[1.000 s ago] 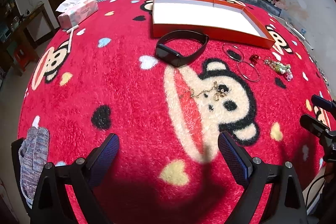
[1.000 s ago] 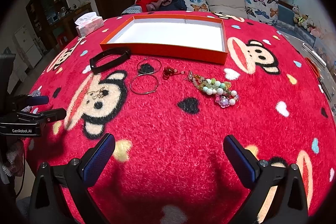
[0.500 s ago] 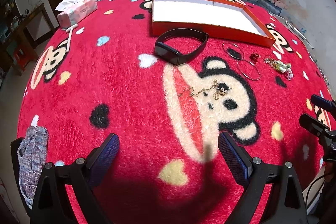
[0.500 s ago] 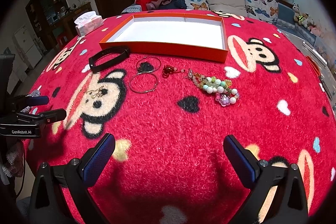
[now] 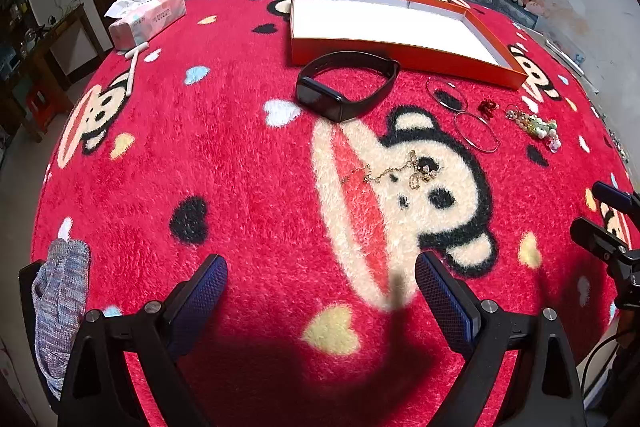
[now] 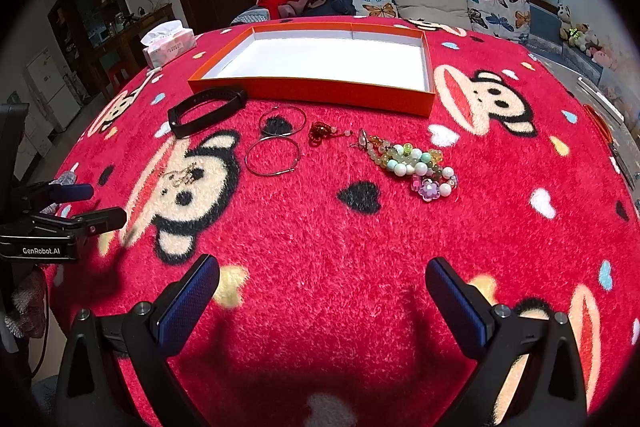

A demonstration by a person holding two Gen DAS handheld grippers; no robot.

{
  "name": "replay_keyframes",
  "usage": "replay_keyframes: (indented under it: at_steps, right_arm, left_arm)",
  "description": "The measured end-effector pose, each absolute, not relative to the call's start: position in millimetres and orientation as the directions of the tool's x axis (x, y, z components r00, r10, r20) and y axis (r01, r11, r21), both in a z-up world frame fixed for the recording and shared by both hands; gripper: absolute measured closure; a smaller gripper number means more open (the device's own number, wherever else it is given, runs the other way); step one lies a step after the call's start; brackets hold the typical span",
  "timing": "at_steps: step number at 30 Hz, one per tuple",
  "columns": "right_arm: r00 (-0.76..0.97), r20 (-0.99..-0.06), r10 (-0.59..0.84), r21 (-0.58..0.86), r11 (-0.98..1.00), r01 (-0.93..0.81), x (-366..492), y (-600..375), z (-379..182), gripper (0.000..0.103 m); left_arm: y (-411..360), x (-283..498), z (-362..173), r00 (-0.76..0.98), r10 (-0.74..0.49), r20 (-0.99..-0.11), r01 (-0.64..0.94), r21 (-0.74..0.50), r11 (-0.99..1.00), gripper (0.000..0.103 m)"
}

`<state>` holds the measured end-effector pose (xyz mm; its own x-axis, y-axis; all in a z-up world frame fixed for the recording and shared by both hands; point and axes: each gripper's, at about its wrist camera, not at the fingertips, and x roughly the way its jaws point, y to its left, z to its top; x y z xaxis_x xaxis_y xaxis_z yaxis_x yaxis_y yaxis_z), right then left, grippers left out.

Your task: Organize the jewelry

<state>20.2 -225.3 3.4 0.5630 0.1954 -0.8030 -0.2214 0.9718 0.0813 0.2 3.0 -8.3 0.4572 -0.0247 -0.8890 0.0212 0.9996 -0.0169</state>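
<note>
Jewelry lies loose on a red plush bench cover, in front of an empty orange tray (image 6: 310,93).

Both grippers hover near the front edge, jaws wide apart and empty. Left gripper (image 5: 320,291) is nearer the gold chain (image 5: 400,171) and black band (image 5: 346,85); right gripper (image 6: 322,295) faces the bead bracelet (image 6: 412,163), hoops (image 6: 273,157) between. Open room all round.

My left gripper (image 6: 60,211) is cut off at the frame edge; the gold chain's (image 5: 400,173) links are too small to read.
</note>
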Motion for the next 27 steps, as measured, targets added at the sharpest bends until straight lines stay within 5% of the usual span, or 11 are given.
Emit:
replay_keyframes:
  at_steps: [27]
  right_arm:
    - [0.58, -0.794, 0.183, 0.099, 0.98, -0.173, 44.6, -256.9, 10.3, 0.0]
  left_arm:
    - [4.8, 18.8, -7.0, 0.456, -0.025, -0.889, 0.032, -0.011, 0.999, 0.002]
